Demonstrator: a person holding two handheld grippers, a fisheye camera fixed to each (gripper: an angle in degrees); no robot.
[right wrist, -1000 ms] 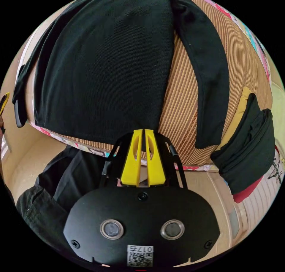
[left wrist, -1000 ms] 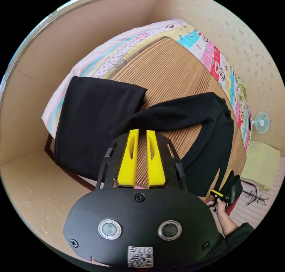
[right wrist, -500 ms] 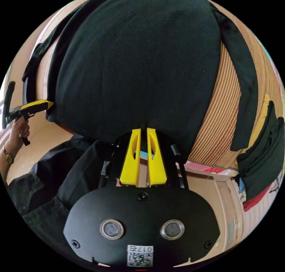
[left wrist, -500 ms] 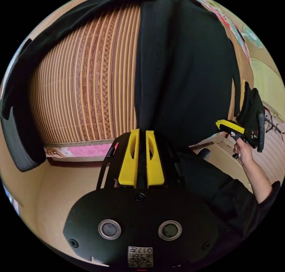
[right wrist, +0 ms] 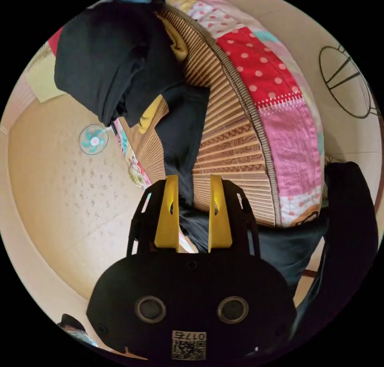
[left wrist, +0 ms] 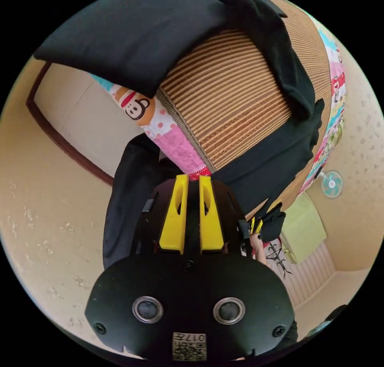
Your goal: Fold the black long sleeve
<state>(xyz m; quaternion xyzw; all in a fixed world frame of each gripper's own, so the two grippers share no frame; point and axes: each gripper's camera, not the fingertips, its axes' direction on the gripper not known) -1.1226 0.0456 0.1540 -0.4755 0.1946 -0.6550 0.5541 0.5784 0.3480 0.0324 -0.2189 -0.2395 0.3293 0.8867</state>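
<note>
The black long sleeve point(left wrist: 276, 159) lies across the striped bamboo mat point(left wrist: 228, 103) on the bed. One broad part point(left wrist: 140, 35) hangs over the mat's corner. My left gripper point(left wrist: 193, 179) is off the bed's edge, jaws close together with black cloth of the shirt's edge between them. In the right gripper view a strip of the shirt point(right wrist: 182, 135) runs down the mat and passes between the jaws of my right gripper point(right wrist: 193, 181), which stand apart and open. My right gripper point(left wrist: 255, 225) also appears small in the left gripper view, by the far bed edge.
A pile of folded dark clothes point(right wrist: 108, 63) with a yellow piece point(right wrist: 176, 43) sits on the mat's end. The patchwork quilt point(right wrist: 264, 79) borders the mat. A small fan point(left wrist: 331, 184), a hanger point(left wrist: 278, 257) and a green cushion point(left wrist: 304, 231) are on the floor. A person's dark clothing point(right wrist: 352, 231) is close.
The right jaws, pressed together half a second ago, now stand apart around the black strip. Both cameras have swung sharply; the left jaws stay closed on black cloth.
</note>
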